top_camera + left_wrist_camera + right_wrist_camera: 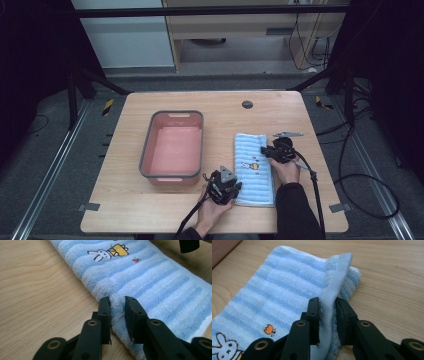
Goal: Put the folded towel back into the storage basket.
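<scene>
Here, pink tub (pixel 172 148) sat left, empty | left gripper (pixel 224 186) pinched blue striped towel (pixel 255 167) at near-left edge | right gripper (pixel 278 149) pinched far-right edge | risk: thin bites, terry might slip when lifted

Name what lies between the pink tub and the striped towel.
Bare wooden table, seen in the high view; nothing sits between the tub and the towel.

One towel (pixel 254 169), blue-striped, folded. One pink tub (pixel 173 148). One table (pixel 150 210). Two grippers: left gripper (pixel 223 186), right gripper (pixel 276 150). Two hands: left hand (pixel 212 212), right hand (pixel 286 171). On the towel, one embroidered rabbit (pixel 100 254) and one small orange fruit (pixel 269 329). One dark round hole cover (pixel 247 104) in the tabletop.
</scene>
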`<state>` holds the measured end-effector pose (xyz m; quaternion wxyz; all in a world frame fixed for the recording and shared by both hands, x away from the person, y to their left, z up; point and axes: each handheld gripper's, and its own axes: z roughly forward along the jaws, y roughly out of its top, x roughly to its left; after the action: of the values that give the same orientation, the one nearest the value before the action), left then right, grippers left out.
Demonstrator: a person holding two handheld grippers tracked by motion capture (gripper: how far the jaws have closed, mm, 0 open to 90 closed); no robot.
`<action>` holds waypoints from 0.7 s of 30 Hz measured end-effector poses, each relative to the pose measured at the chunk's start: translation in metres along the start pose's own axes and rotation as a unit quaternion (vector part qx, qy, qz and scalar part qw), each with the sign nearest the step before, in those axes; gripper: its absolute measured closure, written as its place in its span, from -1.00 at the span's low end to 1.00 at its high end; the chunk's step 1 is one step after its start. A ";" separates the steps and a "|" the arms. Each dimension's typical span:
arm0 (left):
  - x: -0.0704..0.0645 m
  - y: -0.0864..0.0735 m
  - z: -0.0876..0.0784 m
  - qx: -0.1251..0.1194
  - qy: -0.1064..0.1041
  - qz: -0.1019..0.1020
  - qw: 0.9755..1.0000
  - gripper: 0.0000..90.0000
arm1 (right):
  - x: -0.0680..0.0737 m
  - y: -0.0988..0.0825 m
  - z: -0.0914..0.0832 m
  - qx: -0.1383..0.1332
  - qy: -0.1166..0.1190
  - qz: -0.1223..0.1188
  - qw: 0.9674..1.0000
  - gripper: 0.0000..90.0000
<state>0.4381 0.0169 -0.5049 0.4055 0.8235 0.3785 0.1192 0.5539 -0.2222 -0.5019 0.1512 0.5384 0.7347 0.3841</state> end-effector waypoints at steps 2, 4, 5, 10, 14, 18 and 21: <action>-0.001 0.000 0.000 -0.001 0.002 0.002 1.000 0.77 | 0.000 0.000 0.000 -0.001 0.002 -0.002 1.000 0.74; -0.001 0.000 0.000 -0.004 0.002 -0.002 1.000 0.83 | 0.002 0.000 -0.001 -0.001 0.000 -0.008 1.000 0.76; -0.001 0.000 0.000 -0.004 0.002 -0.002 1.000 0.85 | 0.002 0.000 -0.001 -0.001 -0.002 -0.010 1.000 0.77; 0.000 -0.002 -0.001 -0.014 -0.004 -0.018 1.000 0.90 | 0.004 0.001 -0.003 -0.005 -0.003 -0.017 1.000 0.79; 0.000 -0.002 -0.003 -0.018 -0.004 -0.017 1.000 0.91 | 0.007 0.004 -0.008 -0.011 -0.004 -0.021 1.000 0.80; 0.000 0.000 -0.007 -0.022 -0.010 -0.022 0.999 0.91 | 0.009 0.007 -0.016 -0.022 -0.004 -0.024 0.999 0.80; 0.000 0.001 -0.010 -0.024 -0.015 -0.023 0.999 0.91 | 0.012 0.008 -0.021 -0.029 -0.008 -0.035 0.999 0.80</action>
<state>0.4338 0.0227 -0.4974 0.4338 0.8063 0.3878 0.1063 0.5420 -0.2186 -0.4799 0.1859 0.5112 0.7403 0.3950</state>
